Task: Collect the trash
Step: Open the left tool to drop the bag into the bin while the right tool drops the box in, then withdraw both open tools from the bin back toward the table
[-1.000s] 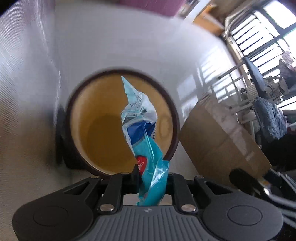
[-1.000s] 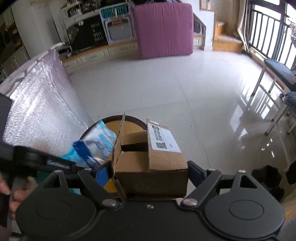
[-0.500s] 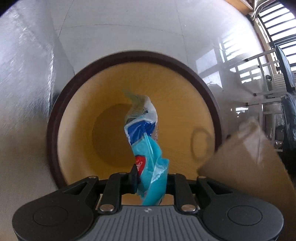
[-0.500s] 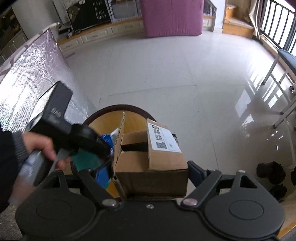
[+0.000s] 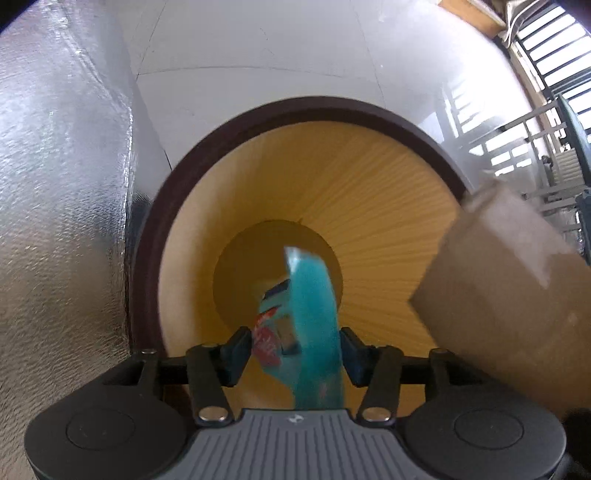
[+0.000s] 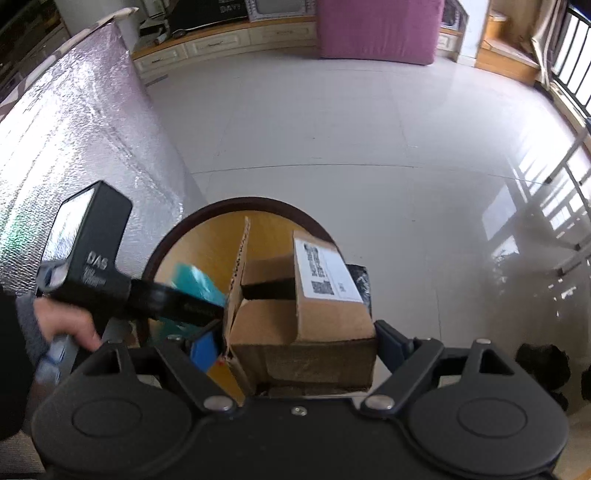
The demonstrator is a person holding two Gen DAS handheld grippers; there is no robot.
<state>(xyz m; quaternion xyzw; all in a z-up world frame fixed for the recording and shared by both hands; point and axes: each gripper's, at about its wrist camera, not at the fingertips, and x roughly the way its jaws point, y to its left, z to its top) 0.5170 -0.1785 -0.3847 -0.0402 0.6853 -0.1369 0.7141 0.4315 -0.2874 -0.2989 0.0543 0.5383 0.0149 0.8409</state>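
Observation:
A round bin with a dark brown rim (image 5: 306, 107) and yellow wood-grain inside stands on the floor; it also shows in the right wrist view (image 6: 255, 205). My left gripper (image 5: 291, 349) is open over the bin's mouth, and a blurred teal snack wrapper (image 5: 312, 317) sits loose between its fingers. My right gripper (image 6: 301, 343) is shut on a brown cardboard box (image 6: 295, 306) with a white label, held over the bin's right side. The box also shows in the left wrist view (image 5: 517, 295). The wrapper shows in the right wrist view (image 6: 195, 282) too.
A silver quilted foil panel (image 5: 62, 192) stands right against the bin's left side. Glossy white tile floor (image 6: 332, 129) stretches ahead to a pink mattress (image 6: 376, 29) and low cabinets. Metal chair legs (image 6: 565, 173) and dark shoes (image 6: 539, 365) are to the right.
My left gripper has moved closer over the bin and its jaws have opened, so the wrapper is loose and dropping. The box in my right gripper has come further over the bin.

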